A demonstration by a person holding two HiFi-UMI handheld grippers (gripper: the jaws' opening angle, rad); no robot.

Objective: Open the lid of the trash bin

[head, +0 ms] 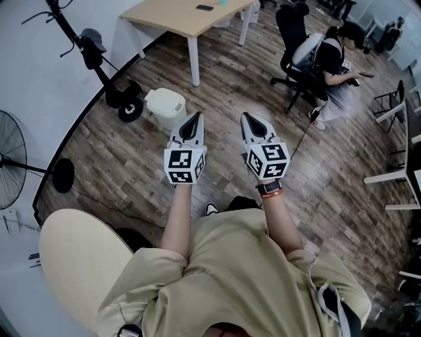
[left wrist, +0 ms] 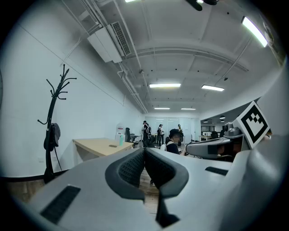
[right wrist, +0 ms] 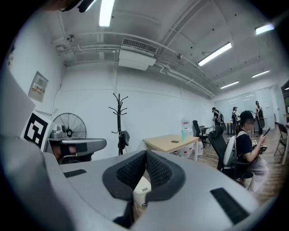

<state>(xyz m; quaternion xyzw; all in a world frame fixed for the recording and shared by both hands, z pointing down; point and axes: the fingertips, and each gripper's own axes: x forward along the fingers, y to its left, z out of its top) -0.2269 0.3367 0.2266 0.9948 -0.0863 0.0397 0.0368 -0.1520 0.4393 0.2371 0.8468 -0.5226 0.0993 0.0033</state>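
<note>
The wooden floor (head: 131, 164) spreads ahead of and below both grippers, and a pale wooden surface (head: 177, 16) stands far beyond them. Nearer, on the floor ahead of the left gripper (head: 193, 122) and a little to its left, sits the white trash bin (head: 164, 104), close to that surface's leg. Its lid looks down and flat, so the opening seems not yet begun. The left gripper is the nearer of the two. The right gripper (head: 252, 125) is held beside it, on the side away from the bin. Both hang in the air, pointing forward, well apart from the bin. The left gripper's jaws are pressed together with nothing between them, and its own view looks level across the room and misses the bin. The right gripper's jaws are likewise closed and empty, yet the bin (right wrist: 142, 189) shows just under their tips, lower and further ahead. I judge the coming move calls for a reach forward, down and leftward; where the lid's hinge lies I cannot tell
</note>
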